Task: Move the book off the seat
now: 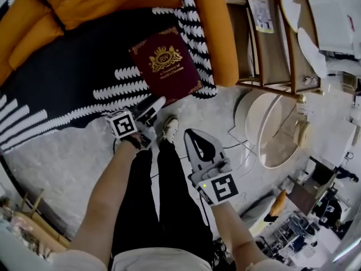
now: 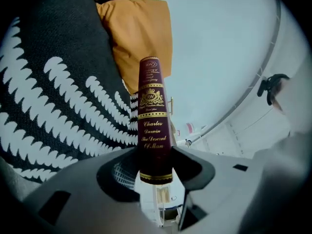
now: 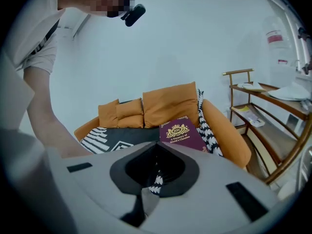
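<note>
- So, the maroon hardback book with a gold crest is over the right end of the seat of the orange fabric sofa. It sits above the black blanket with white leaf stripes.
- The left gripper has it. In the left gripper view the jaws sit part-way apart, pinched on the near end of the book's spine, one on each cover.
- I can't honestly tell whether the far end is resting on the blanket or has cleared it.
- The bit that matters: the book's long axis runs straight away from the left gripper toward the sofa back. So all the weight hangs out past the grip.
- My guess is it'll want to droop or twist when pulled off toward the grey floor.
- The right gripper is closed with nothing in it. It's well apart from the book, out over the floor by the person's leg.
- From the right gripper the book lies ahead and a bit right, so it's clearly the farther hand. It could come in to support the far end if that sags.
</note>
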The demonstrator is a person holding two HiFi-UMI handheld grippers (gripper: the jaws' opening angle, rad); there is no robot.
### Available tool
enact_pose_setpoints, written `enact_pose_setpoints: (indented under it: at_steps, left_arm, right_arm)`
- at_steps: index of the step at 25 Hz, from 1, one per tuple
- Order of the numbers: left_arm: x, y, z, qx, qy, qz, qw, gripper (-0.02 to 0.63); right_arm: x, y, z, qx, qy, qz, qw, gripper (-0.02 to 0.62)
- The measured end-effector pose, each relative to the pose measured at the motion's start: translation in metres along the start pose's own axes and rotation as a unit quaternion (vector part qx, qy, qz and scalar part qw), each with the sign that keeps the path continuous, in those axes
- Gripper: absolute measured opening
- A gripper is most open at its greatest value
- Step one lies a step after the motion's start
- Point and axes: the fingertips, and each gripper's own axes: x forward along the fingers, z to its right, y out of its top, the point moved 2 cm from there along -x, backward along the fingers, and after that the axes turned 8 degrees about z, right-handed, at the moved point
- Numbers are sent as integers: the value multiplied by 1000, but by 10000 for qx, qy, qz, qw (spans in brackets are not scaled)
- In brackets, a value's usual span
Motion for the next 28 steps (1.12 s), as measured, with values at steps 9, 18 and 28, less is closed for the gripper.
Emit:
enact_pose_setpoints:
  at_steps: [9, 18, 28]
  left_arm:
    - [-7, -51, 121, 199, -252, -802, 9963, 216]
    - [7, -120, 211, 344, -521, -1817, 9814, 216]
    - [67, -261, 296, 933, -992, -3097, 9410, 216]
  right_arm:
    - [-101, 49, -14, 88, -625, 235, 9977, 21]
    - [-219, 72, 1, 755, -1791, 593, 9791, 21]
    - [-370, 53, 100, 960, -2876, 942, 9483, 21]
